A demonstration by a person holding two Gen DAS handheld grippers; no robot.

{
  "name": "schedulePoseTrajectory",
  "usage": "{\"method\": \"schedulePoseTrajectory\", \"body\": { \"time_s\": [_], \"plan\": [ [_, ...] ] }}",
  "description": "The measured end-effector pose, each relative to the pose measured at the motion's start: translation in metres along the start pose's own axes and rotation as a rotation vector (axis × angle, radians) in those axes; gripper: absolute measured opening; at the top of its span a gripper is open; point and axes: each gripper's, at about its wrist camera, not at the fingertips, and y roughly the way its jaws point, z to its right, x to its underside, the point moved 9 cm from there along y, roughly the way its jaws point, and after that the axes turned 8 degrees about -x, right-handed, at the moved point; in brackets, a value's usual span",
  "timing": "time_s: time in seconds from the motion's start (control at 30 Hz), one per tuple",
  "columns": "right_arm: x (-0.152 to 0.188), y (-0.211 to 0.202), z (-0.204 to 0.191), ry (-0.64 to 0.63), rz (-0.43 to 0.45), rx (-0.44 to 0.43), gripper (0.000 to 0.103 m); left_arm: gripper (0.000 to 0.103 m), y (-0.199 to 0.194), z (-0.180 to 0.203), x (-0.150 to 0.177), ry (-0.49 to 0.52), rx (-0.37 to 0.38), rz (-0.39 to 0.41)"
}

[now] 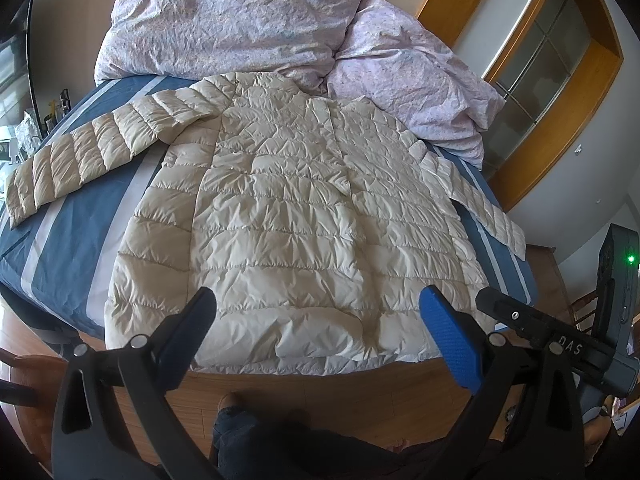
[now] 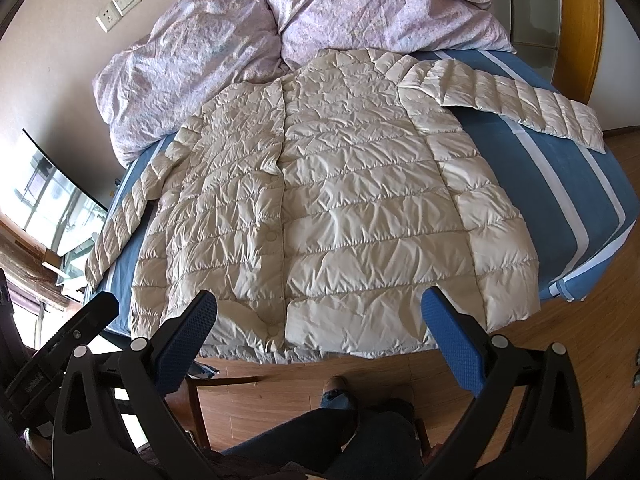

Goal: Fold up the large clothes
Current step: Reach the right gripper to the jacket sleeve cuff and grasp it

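Observation:
A cream quilted puffer jacket [image 1: 296, 216] [image 2: 328, 208] lies flat and front side up on the bed, its hem at the near edge. One sleeve [image 1: 92, 148] stretches out to the left; the other sleeve [image 2: 520, 100] stretches out to the right. My left gripper [image 1: 318, 304] hovers open above the hem, nothing between its fingers. My right gripper [image 2: 320, 308] is also open, above the hem by the snap placket, and holds nothing. The right gripper's body [image 1: 560, 340] shows at the right of the left wrist view.
The bed carries a blue sheet with white stripes [image 2: 560, 184]. A crumpled lilac duvet [image 1: 248, 20] [image 2: 320, 8] is heaped at the head end, touching the jacket's collar. Wooden floor [image 2: 540, 360] and the person's legs [image 2: 320, 432] lie below; a wooden-framed window [image 1: 540, 60] stands right.

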Motion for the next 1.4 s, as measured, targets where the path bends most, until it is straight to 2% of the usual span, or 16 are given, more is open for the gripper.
{"method": "schedulePoseTrajectory", "body": {
  "time_s": [0.13,0.23,0.43,0.6,0.73,0.87,0.97,1.13,1.27,1.4],
  "plan": [
    [-0.012,0.005,0.008,0.005,0.009,0.002,0.102,0.101,0.005,-0.007,-0.001,-0.011,-0.031,-0.008],
    [-0.026,0.012,0.021,0.004,0.013,0.018,0.102,0.101,0.023,-0.008,-0.017,-0.014,-0.07,-0.006],
    [-0.067,0.028,0.086,0.086,0.007,0.087,0.102,0.101,0.042,-0.009,-0.028,0.004,-0.159,-0.011],
    [-0.109,0.029,0.172,0.193,0.037,0.18,0.102,0.101,0.055,-0.006,-0.034,0.018,-0.211,-0.031],
    [-0.135,0.02,0.261,0.335,0.061,0.277,0.099,0.101,0.066,0.001,-0.035,0.024,-0.221,-0.051],
    [-0.152,0.011,0.34,0.448,0.053,0.367,0.095,0.101,0.075,0.011,-0.035,0.033,-0.237,-0.073],
    [-0.159,0.003,0.386,0.525,0.052,0.413,0.092,0.101,0.079,0.018,-0.034,0.038,-0.257,-0.082],
    [-0.168,-0.002,0.443,0.604,0.035,0.477,0.084,0.101,0.081,0.026,-0.031,0.031,-0.285,-0.098],
    [-0.172,0.006,0.466,0.632,0.016,0.489,0.068,0.101,0.082,0.027,-0.028,0.016,-0.308,-0.108],
    [-0.176,0.015,0.479,0.638,0.007,0.466,0.053,0.101,0.082,0.027,-0.025,0.003,-0.326,-0.115]
  ]
}}
